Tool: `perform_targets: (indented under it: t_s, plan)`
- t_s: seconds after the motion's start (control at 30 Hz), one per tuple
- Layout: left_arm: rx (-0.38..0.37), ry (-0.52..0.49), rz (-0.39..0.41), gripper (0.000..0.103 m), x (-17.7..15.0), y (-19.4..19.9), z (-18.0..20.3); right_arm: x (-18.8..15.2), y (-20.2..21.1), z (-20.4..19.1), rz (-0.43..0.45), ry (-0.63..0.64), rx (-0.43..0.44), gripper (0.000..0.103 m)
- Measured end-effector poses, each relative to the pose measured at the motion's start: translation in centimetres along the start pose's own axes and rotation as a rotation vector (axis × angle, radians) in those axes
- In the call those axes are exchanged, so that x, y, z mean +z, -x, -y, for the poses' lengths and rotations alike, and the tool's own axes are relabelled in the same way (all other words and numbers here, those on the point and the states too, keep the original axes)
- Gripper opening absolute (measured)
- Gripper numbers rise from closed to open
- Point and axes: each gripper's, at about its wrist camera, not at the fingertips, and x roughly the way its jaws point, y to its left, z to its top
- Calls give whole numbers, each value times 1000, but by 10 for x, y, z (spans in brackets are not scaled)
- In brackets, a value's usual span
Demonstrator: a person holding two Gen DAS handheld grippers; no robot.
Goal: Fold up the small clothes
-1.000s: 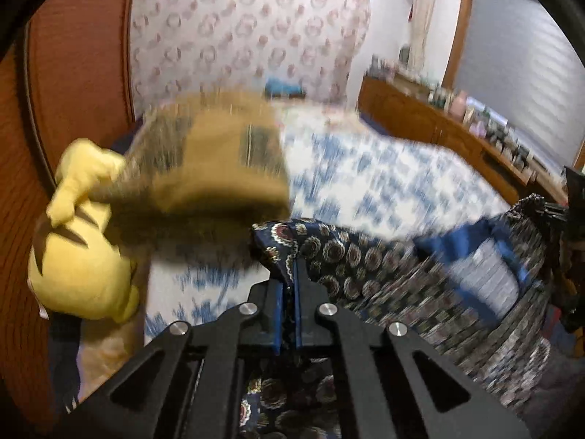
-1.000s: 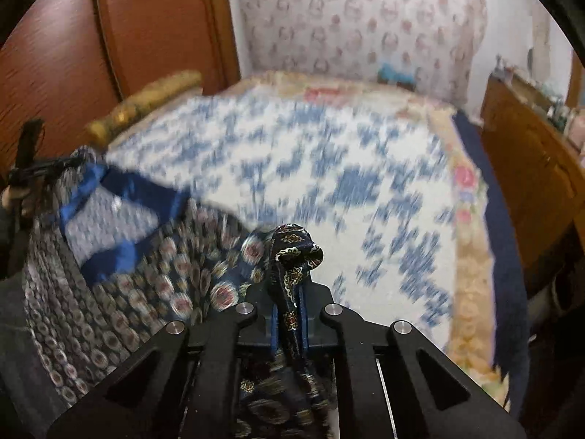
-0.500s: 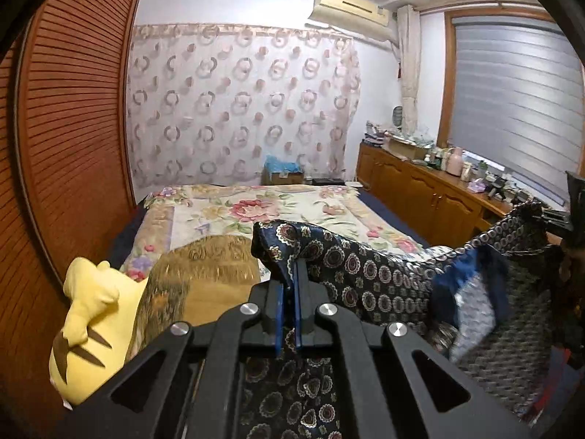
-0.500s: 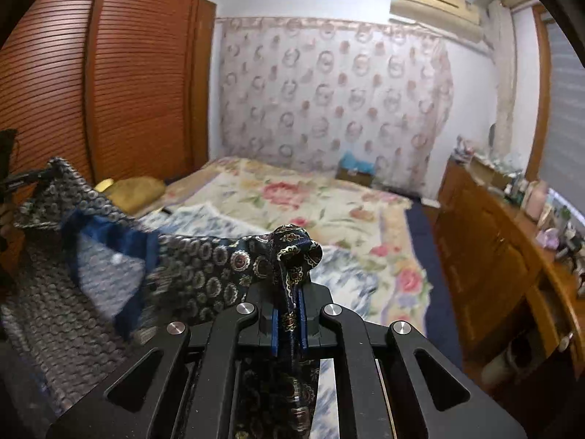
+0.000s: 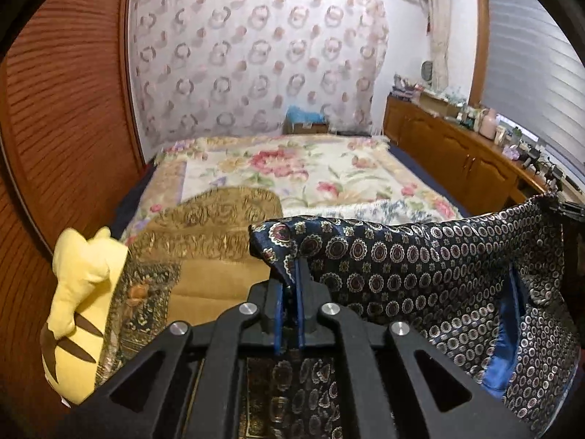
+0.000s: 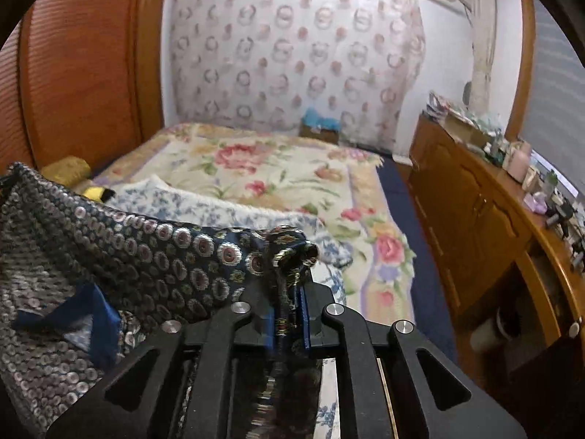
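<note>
A dark navy garment (image 5: 420, 267) with round medallions and a blue lining hangs stretched in the air between my two grippers, above the bed. My left gripper (image 5: 289, 292) pinches its left top corner; the jaws are just starting to open, with cloth still between the pads. In the right wrist view the same garment (image 6: 146, 263) runs off to the left. My right gripper (image 6: 289, 292) holds its bunched right corner; these jaws are opening too, with the cloth still caught between them. The garment's lower part is hidden below both views.
A bed with a floral blanket (image 5: 292, 168) and a blue-white quilt (image 6: 219, 208) lies ahead. A golden pillow (image 5: 219, 226) and a yellow plush toy (image 5: 80, 292) sit at its left. Wooden wardrobe doors (image 5: 55, 109) stand left; a cluttered wooden cabinet (image 6: 475, 201) runs along the right.
Both grippers have risen with the garment, and the views swung from the quilt up to the far curtain. The right jaws have parted a little around the cloth.
</note>
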Motion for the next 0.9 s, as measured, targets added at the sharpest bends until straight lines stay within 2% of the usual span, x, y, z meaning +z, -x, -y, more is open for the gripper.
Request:
perform_targets:
  t_s: [0.03, 0.07, 0.13, 0.3, 0.53, 0.9]
  plan:
    - [-2, 13, -16, 5, -1, -2, -2, -2, -4, 0, -21, -7, -1, 24]
    - [-9, 26, -28, 5, -3, -3, -4, -5, -8, 0, -40, -14, 3, 27]
    - [-7, 29, -28, 13, -8, 3, -7, -10, -10, -2, -58, -12, -5, 38]
    - [-21, 6, -16, 36, -25, 23, -7, -22, -1, -10, -57, -5, 12, 40]
    - [-23, -22, -9, 36, -54, 47, 1, -37, 13, -39, -62, 2, 94, 41]
    - [-44, -33, -44, 36, -76, 51, 8, -43, 19, -113, -65, 71, 259, 41]
